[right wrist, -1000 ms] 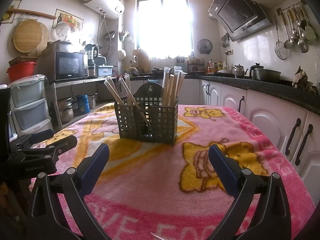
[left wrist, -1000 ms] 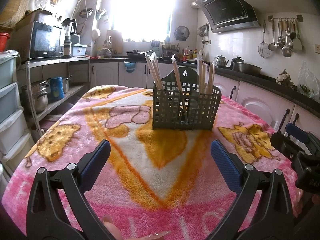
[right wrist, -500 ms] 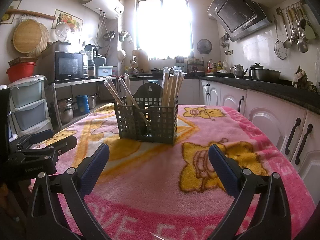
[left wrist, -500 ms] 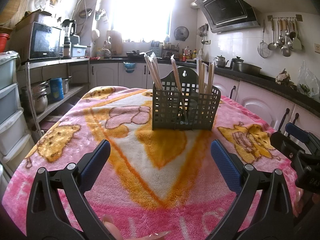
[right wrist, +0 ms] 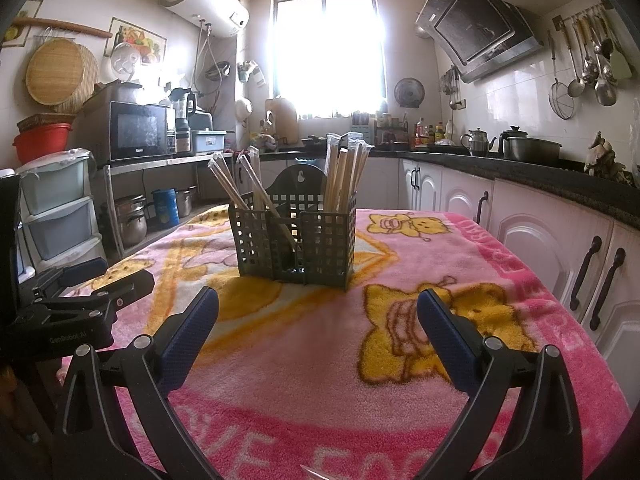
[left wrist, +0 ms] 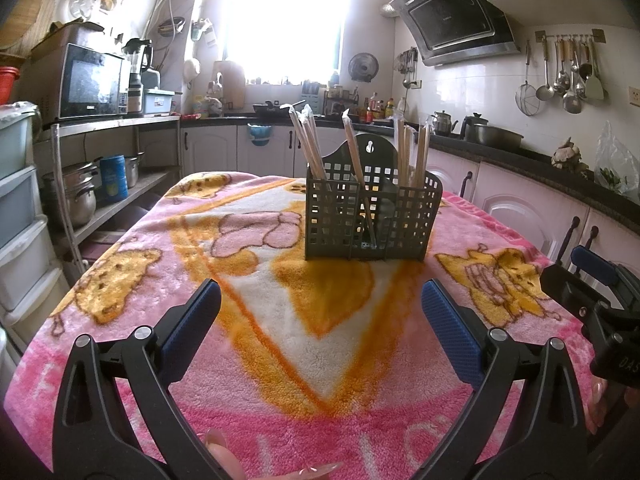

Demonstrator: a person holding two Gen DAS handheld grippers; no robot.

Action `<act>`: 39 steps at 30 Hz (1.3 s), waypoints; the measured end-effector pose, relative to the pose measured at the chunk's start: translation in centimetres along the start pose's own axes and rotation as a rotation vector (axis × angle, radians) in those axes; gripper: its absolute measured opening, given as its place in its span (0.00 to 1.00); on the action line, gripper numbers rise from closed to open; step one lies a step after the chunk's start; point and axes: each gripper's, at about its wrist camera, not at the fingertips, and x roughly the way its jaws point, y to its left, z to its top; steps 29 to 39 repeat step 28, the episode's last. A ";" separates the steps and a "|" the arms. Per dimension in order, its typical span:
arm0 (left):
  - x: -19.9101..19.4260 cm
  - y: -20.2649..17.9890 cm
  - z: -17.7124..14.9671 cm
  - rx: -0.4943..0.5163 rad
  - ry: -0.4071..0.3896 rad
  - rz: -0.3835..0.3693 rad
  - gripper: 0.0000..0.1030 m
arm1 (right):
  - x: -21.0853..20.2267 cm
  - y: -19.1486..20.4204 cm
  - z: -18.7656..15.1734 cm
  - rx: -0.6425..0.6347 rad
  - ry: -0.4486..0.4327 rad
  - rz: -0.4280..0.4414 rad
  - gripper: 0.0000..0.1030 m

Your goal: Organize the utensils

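Chopsticks [left wrist: 404, 152] in basket [left wrist: 372, 216]: light, stiff, slick-wrapped; best pinched near upper ends. Left gripper [left wrist: 320, 308] and right gripper [right wrist: 318, 314] both spread, empty

1. The window [left wrist: 286, 20] is blown out to white; nothing outside can be told.
2. The fingertips [left wrist: 218, 446] are cut off by the left wrist view's bottom edge.
3. The bottles [right wrist: 434, 130] on the far counter are too small to identify.

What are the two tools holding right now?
Nothing. The left tool and the right tool are both open and empty above the pink blanket. The wrapped chopsticks all stand in the basket.
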 end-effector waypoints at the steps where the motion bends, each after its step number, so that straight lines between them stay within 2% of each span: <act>1: 0.0 0.0 0.0 0.000 0.001 0.000 0.89 | 0.0 0.0 0.0 0.000 0.000 0.001 0.94; 9: -0.2 0.0 -0.1 0.000 -0.008 -0.001 0.89 | 0.2 0.3 -0.2 -0.008 0.015 0.001 0.94; 13: -0.3 0.0 0.0 0.007 0.001 0.038 0.89 | 0.1 0.2 -0.2 0.001 0.027 0.003 0.94; 18: 0.3 1.4 0.7 -0.044 0.035 0.039 0.89 | 0.2 -0.9 0.3 0.033 0.060 -0.007 0.94; 22: 2.4 4.7 1.7 -0.103 0.128 0.099 0.89 | 0.6 -4.6 1.2 0.107 0.118 -0.062 0.94; 24: 3.3 6.8 2.3 -0.110 0.151 0.145 0.89 | 1.7 -7.4 1.3 0.143 0.209 -0.131 0.94; 25: 4.1 8.2 2.6 -0.107 0.173 0.179 0.89 | 2.4 -9.2 1.2 0.159 0.261 -0.192 0.94; 28: 7.2 12.6 3.0 -0.107 0.284 0.285 0.89 | 4.8 -13.5 0.3 0.199 0.393 -0.293 0.94; 39: 7.2 12.6 3.0 -0.107 0.284 0.285 0.89 | 4.8 -13.5 0.3 0.199 0.393 -0.293 0.94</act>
